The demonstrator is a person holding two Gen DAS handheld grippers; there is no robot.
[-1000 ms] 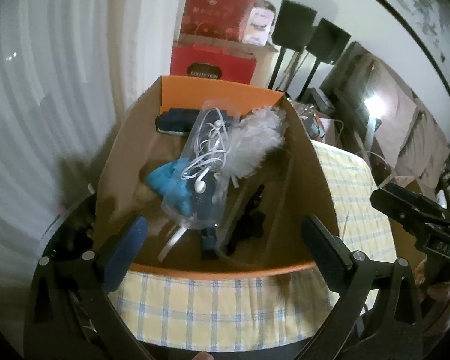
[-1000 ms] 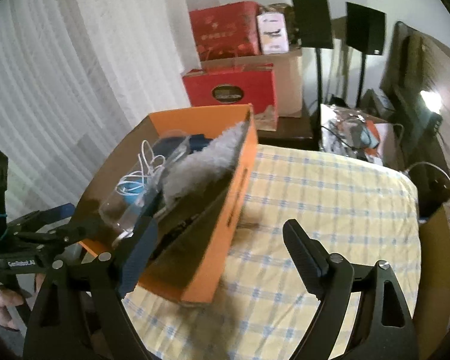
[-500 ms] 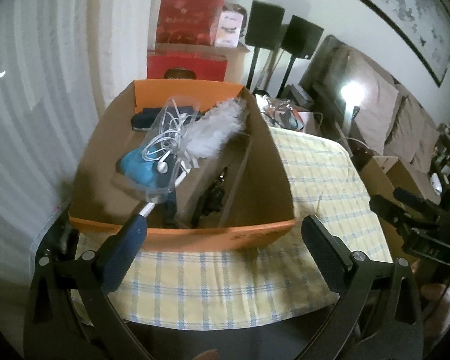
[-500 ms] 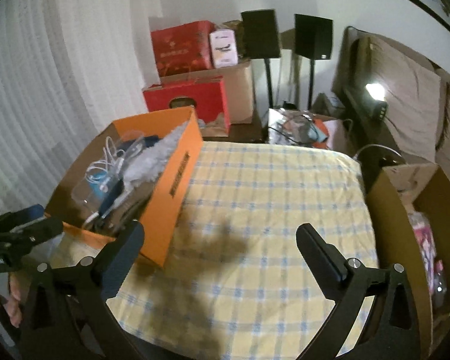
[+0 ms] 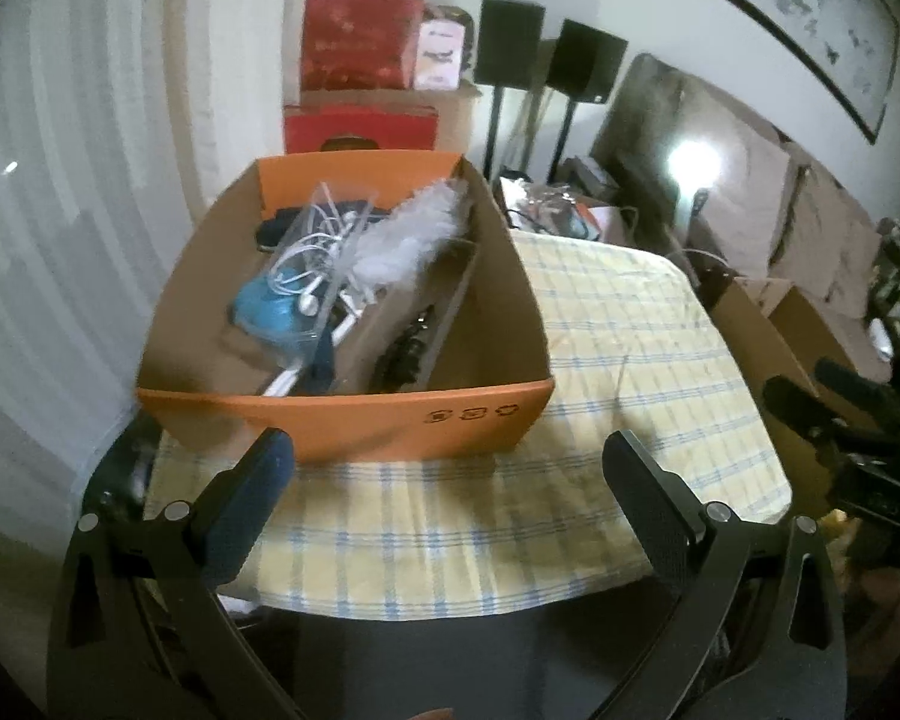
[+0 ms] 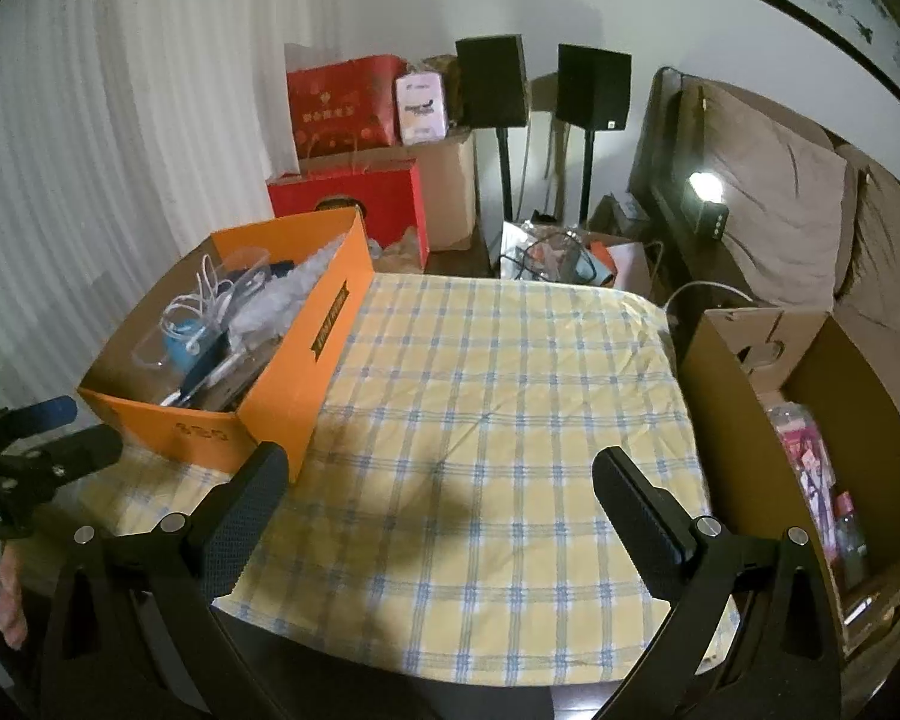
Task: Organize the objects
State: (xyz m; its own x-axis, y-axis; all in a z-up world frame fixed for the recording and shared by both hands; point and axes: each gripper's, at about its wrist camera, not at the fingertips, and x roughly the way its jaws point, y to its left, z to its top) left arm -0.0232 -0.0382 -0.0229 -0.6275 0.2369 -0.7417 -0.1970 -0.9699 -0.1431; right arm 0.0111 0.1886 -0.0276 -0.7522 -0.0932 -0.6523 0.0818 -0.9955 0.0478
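Note:
An orange cardboard box (image 5: pixel 342 414) stands on the left part of the yellow checked tablecloth (image 6: pixel 510 396); it also shows in the right wrist view (image 6: pixel 306 372). Inside lie white earphones (image 5: pixel 306 252) in a clear bag, a white feather duster (image 5: pixel 414 234), a blue object (image 5: pixel 264 309) and dark items. My left gripper (image 5: pixel 450 498) is open and empty, held back from the box's near wall. My right gripper (image 6: pixel 438 504) is open and empty over the table's front edge.
A brown cardboard box (image 6: pixel 744 420) with pink packets stands off the table's right side. Red gift boxes (image 6: pixel 342 102), two black speakers (image 6: pixel 492 81) on stands and a sofa (image 6: pixel 810 192) lie behind. White curtains (image 6: pixel 120 120) hang on the left.
Both grippers have pulled back from the orange box, which now sits farther off. Both stay open and empty.

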